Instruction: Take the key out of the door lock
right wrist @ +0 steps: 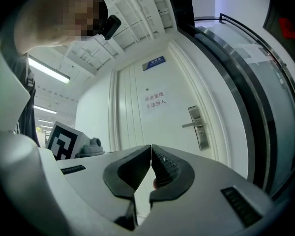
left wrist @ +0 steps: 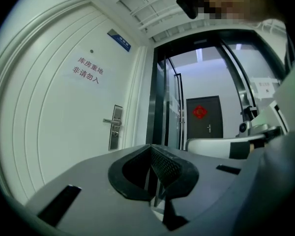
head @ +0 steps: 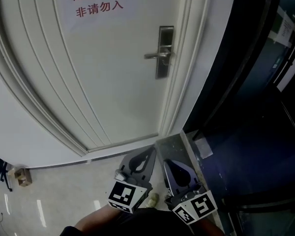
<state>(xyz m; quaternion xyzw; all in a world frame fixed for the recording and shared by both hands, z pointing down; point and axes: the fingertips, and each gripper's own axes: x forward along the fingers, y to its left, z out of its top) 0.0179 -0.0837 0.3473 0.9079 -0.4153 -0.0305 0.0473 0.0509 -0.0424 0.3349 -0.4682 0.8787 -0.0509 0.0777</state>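
A white door [head: 103, 68] carries a tall metal lock plate [head: 164, 51] with a lever handle [head: 156, 55] pointing left. A key is too small to make out on the plate in any view. The plate also shows far off in the left gripper view [left wrist: 116, 127] and the right gripper view [right wrist: 198, 127]. Low in the head view, my left gripper [head: 150, 150] and right gripper [head: 168, 163] are side by side, well short of the door. Both the left gripper [left wrist: 150, 149] and the right gripper [right wrist: 151, 147] have their jaws shut with nothing between them.
Red Chinese lettering [head: 98, 0] is printed on the door, and a blue sign [left wrist: 119, 40] sits above it. A dark glass partition [head: 246, 82] stands right of the door frame. A small brown object [head: 22, 176] lies on the floor at left. A dark door [left wrist: 203, 123] stands down the corridor.
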